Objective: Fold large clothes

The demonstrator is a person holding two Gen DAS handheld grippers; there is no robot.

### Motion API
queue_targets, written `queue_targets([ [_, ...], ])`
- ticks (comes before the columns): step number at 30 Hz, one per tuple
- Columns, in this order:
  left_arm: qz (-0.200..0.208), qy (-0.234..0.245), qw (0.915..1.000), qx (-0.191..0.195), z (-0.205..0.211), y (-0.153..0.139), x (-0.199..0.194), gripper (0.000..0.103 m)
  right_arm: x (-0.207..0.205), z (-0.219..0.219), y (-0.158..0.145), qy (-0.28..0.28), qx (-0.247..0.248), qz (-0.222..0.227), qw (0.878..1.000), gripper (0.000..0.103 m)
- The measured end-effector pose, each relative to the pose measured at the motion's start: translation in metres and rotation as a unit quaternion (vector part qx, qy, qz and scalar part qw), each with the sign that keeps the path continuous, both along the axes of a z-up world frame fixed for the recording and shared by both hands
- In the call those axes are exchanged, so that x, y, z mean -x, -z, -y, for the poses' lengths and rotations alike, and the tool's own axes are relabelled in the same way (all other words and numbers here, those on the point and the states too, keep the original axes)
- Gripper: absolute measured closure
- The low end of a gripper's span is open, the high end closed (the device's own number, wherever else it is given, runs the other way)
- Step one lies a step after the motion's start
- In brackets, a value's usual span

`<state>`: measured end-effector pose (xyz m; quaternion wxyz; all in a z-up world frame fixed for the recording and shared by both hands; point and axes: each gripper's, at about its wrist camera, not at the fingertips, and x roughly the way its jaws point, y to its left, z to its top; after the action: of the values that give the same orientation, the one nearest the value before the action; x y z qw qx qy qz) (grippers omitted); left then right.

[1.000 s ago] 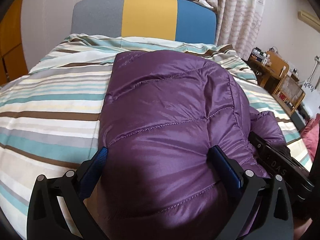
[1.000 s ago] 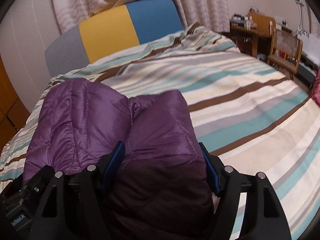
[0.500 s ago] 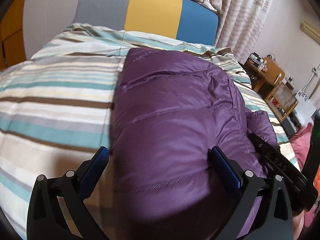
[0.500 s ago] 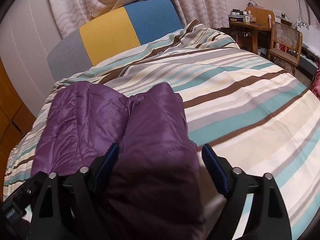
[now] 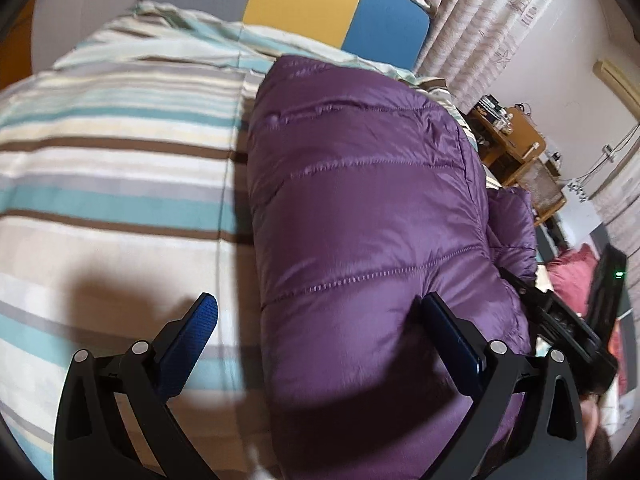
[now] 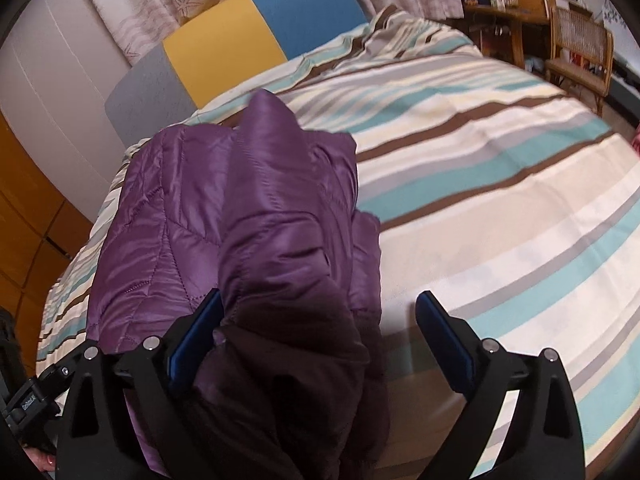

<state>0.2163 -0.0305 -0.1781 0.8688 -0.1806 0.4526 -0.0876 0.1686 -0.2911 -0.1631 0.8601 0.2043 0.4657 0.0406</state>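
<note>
A purple quilted puffer jacket [image 5: 360, 208] lies folded in a long bundle on the striped bed cover [image 5: 112, 184]. My left gripper [image 5: 320, 320] is open above the jacket's near left edge, its jaws wide apart and holding nothing. In the right wrist view the jacket [image 6: 240, 220] lies left of centre on the bed cover [image 6: 500, 200]. My right gripper [image 6: 320, 320] is open over its near right edge, empty. The right gripper's body [image 5: 560, 320] shows at the left wrist view's right edge.
A headboard in grey, yellow and blue [image 5: 304, 4] stands at the far end of the bed, with curtains behind. A wooden desk [image 6: 500, 4] and a wicker chair [image 6: 580, 48] stand right of the bed. Orange cabinets [image 6: 24, 220] line the left.
Both grippers have lifted and drawn back from the jacket. The left view has swung left and the right view right, so more bed cover shows. Both stay open.
</note>
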Motion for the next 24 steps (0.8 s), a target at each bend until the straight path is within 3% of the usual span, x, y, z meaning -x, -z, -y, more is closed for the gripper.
queue_targets([
  [4, -0.007, 0.018, 0.9998, 0.006, 0.003, 0.002, -0.002, 0.003, -0.007, 0.005, 0.008, -0.001, -0.034, -0.024, 0.999, 0.007],
  [14, -0.02, 0.057, 0.9981, 0.01, 0.021, 0.005, -0.015, 0.003, -0.015, 0.002, 0.013, -0.034, -0.031, -0.037, 0.998, 0.006],
  [15, -0.019, 0.06, 0.998, 0.004, 0.024, 0.004, -0.015, 0.003, -0.015, 0.001, 0.013, -0.038, -0.031, -0.032, 0.998, 0.014],
  [16, -0.015, 0.063, 0.9979, -0.002, 0.027, 0.003, -0.015, 0.005, -0.014, 0.001, 0.012, -0.044, -0.039, -0.025, 0.998, 0.028],
  [17, -0.009, 0.066, 0.9977, -0.008, 0.031, 0.001, -0.014, 0.006, -0.013, 0.001, 0.012, -0.051, -0.057, -0.019, 0.997, 0.029],
  [19, -0.002, 0.068, 0.9975, -0.015, 0.035, -0.002, -0.013, 0.014, -0.012, 0.001, 0.011, -0.055, -0.059, -0.013, 0.997, 0.042],
  [24, 0.041, 0.078, 0.9947, -0.053, 0.05, -0.021, -0.004, 0.036, -0.003, -0.008, 0.0, -0.075, -0.059, 0.035, 0.995, 0.053],
])
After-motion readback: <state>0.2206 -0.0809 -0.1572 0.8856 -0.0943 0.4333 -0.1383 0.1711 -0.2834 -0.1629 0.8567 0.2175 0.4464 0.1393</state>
